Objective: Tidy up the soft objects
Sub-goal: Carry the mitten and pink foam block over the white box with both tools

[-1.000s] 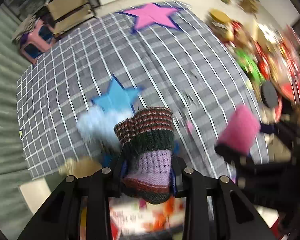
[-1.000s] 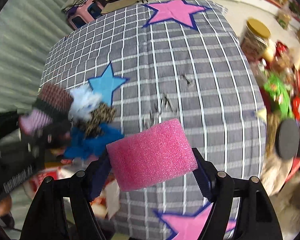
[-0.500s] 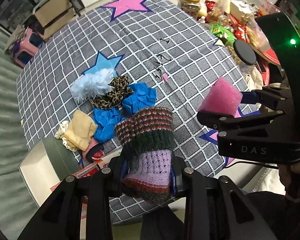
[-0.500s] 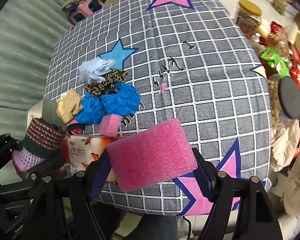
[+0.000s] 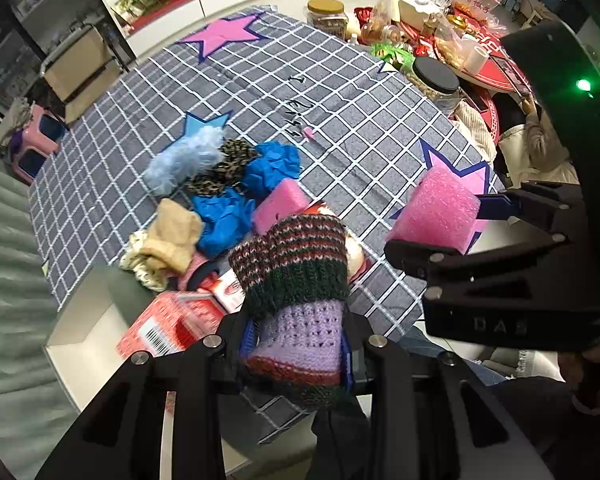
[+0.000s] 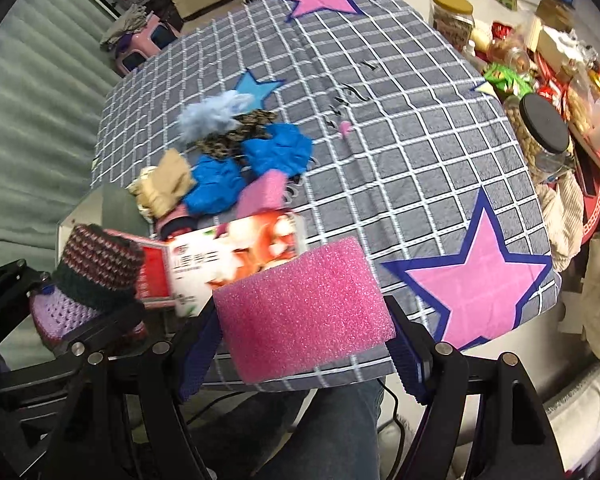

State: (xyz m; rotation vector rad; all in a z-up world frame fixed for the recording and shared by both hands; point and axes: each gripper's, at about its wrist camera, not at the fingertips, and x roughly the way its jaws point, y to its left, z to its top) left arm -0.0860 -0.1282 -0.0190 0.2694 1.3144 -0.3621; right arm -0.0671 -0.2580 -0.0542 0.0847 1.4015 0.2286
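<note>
My left gripper [image 5: 296,344] is shut on a striped knitted piece [image 5: 296,280] of purple, green and red wool, held off the table's near edge; it also shows in the right wrist view [image 6: 92,276]. My right gripper [image 6: 304,344] is shut on a pink foam block [image 6: 304,308], seen from the left wrist view [image 5: 436,212] to the right. On the checked tablecloth [image 6: 400,140] lies a pile: pale blue fluff [image 5: 184,156], leopard-print cloth [image 5: 224,168], blue cloths [image 5: 224,216], a tan cloth [image 5: 172,236] and a second pink foam block [image 5: 280,204].
A red and white printed carton [image 6: 236,260] lies at the table's near edge beside a white open box [image 5: 84,328]. Jars and snack packets [image 6: 540,128] crowd a red table at right. A pink stool [image 6: 148,36] and cardboard box stand beyond the far edge.
Both grippers have pulled back towards me and up, away from the pile, each keeping its object. The whole table and the pile are now in view below.
</note>
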